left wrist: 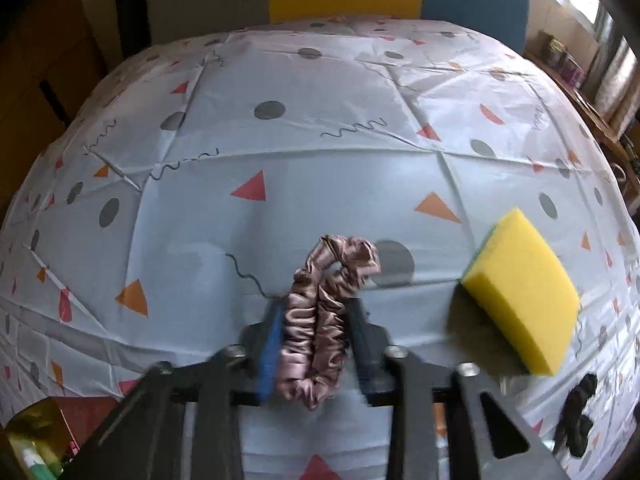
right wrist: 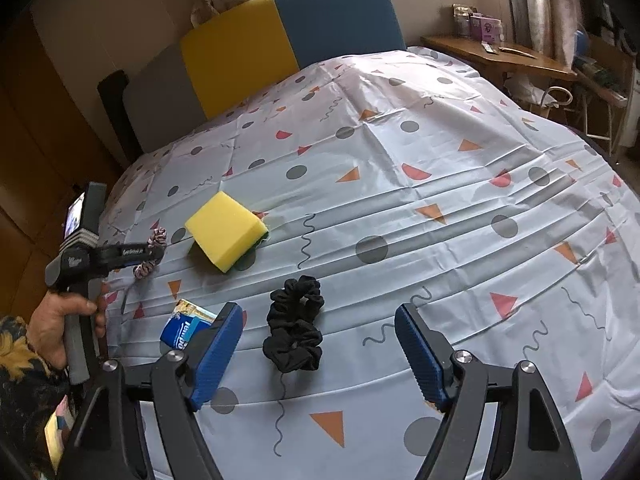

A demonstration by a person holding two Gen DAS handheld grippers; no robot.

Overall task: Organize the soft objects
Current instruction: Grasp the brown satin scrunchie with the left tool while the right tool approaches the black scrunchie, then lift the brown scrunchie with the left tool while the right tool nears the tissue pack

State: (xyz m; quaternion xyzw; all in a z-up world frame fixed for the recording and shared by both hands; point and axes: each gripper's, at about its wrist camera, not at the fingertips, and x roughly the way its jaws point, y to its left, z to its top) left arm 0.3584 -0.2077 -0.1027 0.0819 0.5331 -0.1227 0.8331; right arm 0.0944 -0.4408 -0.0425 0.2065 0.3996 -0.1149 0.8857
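- On the patterned tablecloth (right wrist: 400,200), the yellow sponge (right wrist: 226,236) serves as the landmark; it lies flat with a green scouring layer showing along its lower edge.
- Just left of the sponge in the right wrist view, the left gripper (left wrist: 314,320) points steeply down at the cloth, held by a hand (right wrist: 64,320) with a dark flowered sleeve (right wrist: 20,380) behind it.
- Its 2 jaws are pressed together on the pink scrunchie (left wrist: 320,312), squeezing the satin loop into a narrow band; 1 end of the loop sticks out beyond the fingertips towards the cloth, the other bulges back towards the camera.
- Whether the pink scrunchie rests on the cloth or is lifted off it, I cannot tell.
- Nearer the camera than the sponge in the right wrist view, the black scrunchie (right wrist: 296,324) lies on the cloth, twisted into 2 loops, apart from the sponge.
- Around that black scrunchie hovers the right gripper (right wrist: 320,344), its 2 blue-padded jaws spread wide, 1 on each side, neither pad touching the fabric.
- Left of the black scrunchie and below the sponge, a small blue tissue pack (right wrist: 188,324) lies on the cloth, partly hidden by the right gripper's left jaw.
- Behind the sponge, past the far table edge, stands a chair back (right wrist: 288,28) in grey, yellow and blue panels.
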